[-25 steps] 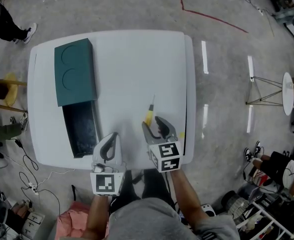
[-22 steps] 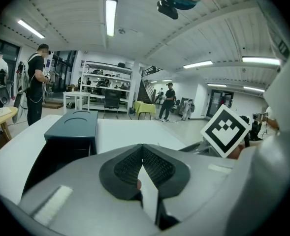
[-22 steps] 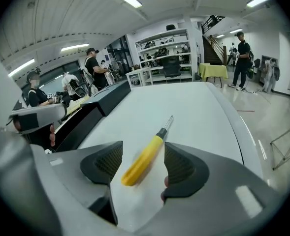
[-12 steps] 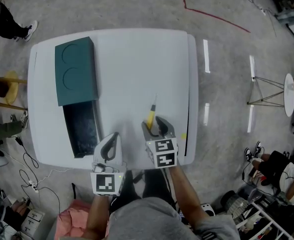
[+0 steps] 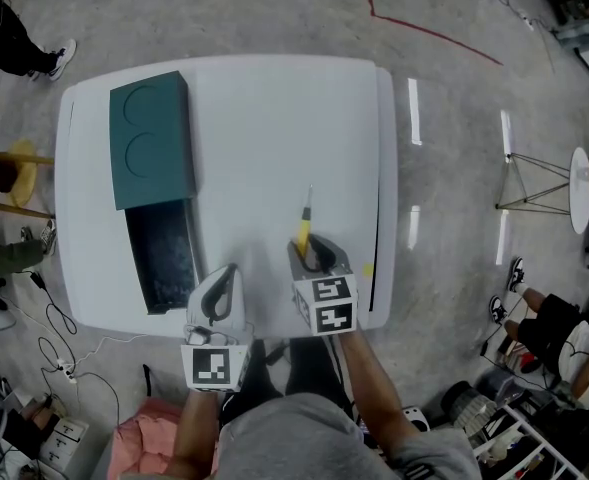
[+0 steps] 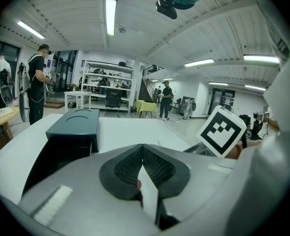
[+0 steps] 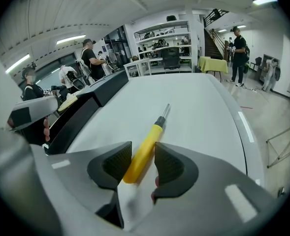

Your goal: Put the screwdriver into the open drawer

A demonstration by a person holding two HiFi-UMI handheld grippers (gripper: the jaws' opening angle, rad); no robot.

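A yellow-handled screwdriver [image 5: 302, 230] [image 7: 145, 151] lies on the white table [image 5: 264, 128], its metal tip pointing away from me. My right gripper [image 5: 311, 251] [image 7: 137, 165] is lowered over the handle's near end, which sits between the two pads. Its jaws have just been closing; a thin gap still shows at the right pad. The open drawer [image 5: 160, 256] [image 7: 78, 116] juts from the teal cabinet [image 5: 151, 143] [image 6: 73, 124] at the left. Beside the drawer's front corner my left gripper [image 5: 221, 283] [image 6: 143, 149] rests shut, holding nothing.
The table's near edge runs just under both grippers, and its right edge [image 5: 382, 208] is close to the right gripper. People stand around on the floor beyond the table, and a cable [image 5: 59, 333] trails at the lower left.
The right gripper has edged forward over the screwdriver's handle and its jaws have narrowed around it. The screwdriver and the left gripper have not moved.
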